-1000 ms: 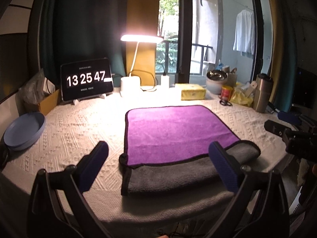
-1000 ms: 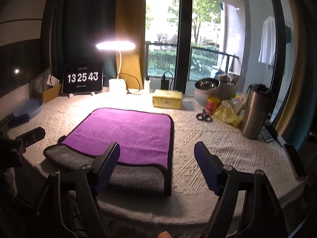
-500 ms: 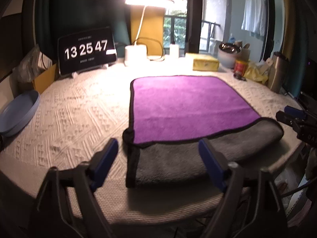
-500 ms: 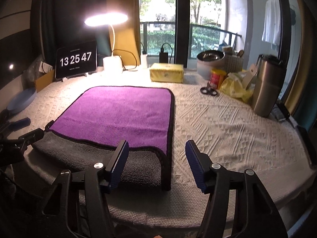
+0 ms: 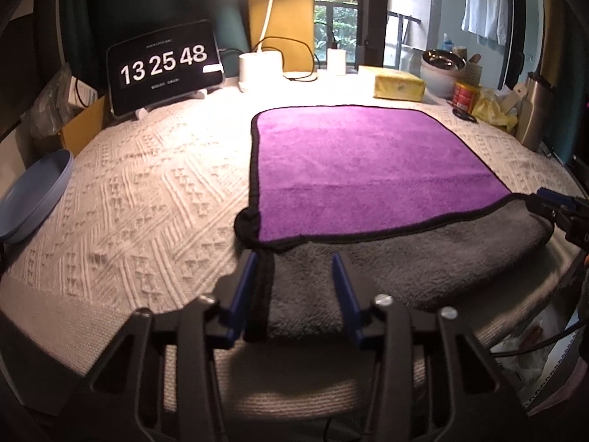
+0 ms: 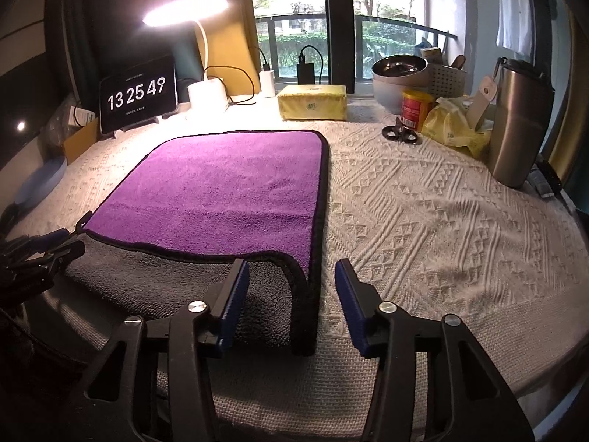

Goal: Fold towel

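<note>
Two pairs of tongs sit at the near edge of the tabletop [image 6: 423,221], one at each near corner of the towel [image 5: 368,162]. Left tongs [image 5: 294,276] stand apart, straddling the near left corner: one blue pad is just outside the black-trimmed side edge, the other over the grey pile. Right tongs [image 6: 292,280] are likewise apart, one pad over the grey layer and the other over bare tabletop, with the near right corner between them. Neither pair has closed on cloth yet.

That towel lies flat in the middle of the knitted white cover, purple face up, with a grey band showing along the near side where the layers do not line up. It looks plush, soft and light, so it should drape and sag between two holds rather than keep any shape. Thick pile and a stitched black border ought to give the pads good bite; the corners, gripped through the trim, seem the best place to take it. Its fuzzy surface may drag on the textured cover.

Farther back stand a clock display [image 6: 138,95], a lit lamp [image 6: 186,9] and a steel tumbler [image 6: 519,121].
</note>
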`<action>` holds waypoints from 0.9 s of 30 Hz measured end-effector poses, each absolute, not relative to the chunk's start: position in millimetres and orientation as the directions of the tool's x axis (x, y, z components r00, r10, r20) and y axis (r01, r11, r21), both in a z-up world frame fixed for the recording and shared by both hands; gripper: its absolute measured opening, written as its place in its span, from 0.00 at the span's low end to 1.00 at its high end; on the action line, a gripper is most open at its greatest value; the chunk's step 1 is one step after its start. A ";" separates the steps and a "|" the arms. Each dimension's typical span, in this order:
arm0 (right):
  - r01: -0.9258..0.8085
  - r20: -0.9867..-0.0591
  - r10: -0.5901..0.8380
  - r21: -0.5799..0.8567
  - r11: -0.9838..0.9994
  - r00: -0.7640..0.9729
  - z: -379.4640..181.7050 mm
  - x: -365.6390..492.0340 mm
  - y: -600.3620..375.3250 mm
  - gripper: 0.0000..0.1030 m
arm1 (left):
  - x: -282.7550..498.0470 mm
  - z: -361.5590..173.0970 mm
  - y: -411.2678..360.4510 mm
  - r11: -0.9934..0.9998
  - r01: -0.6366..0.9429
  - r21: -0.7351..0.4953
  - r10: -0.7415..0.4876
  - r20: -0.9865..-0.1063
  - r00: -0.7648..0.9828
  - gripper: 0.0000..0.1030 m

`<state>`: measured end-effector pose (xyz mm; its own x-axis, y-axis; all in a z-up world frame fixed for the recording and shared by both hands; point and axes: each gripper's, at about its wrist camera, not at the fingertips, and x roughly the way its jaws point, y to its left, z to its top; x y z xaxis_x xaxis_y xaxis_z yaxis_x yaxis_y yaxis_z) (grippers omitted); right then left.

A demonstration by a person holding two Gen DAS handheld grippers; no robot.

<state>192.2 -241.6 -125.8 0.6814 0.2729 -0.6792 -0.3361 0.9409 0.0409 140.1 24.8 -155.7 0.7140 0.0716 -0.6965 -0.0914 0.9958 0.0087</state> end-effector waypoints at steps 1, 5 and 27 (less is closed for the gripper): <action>-0.338 -0.681 0.275 0.043 0.940 0.678 -126.3 192.9 -241.4 0.47 | 139.8 -155.7 23.9 0.996 -0.091 0.012 0.074 -0.696 0.715 0.39; -0.350 -0.693 0.283 0.046 0.936 0.664 -129.9 193.7 -240.3 0.41 | 138.8 -157.7 22.7 0.996 -0.089 0.014 0.074 -0.694 0.717 0.31; -0.388 -0.616 0.307 0.002 0.922 0.725 -90.2 187.6 -231.9 0.05 | 140.6 -119.7 28.0 0.998 -0.028 -0.063 -0.019 -0.637 0.771 0.10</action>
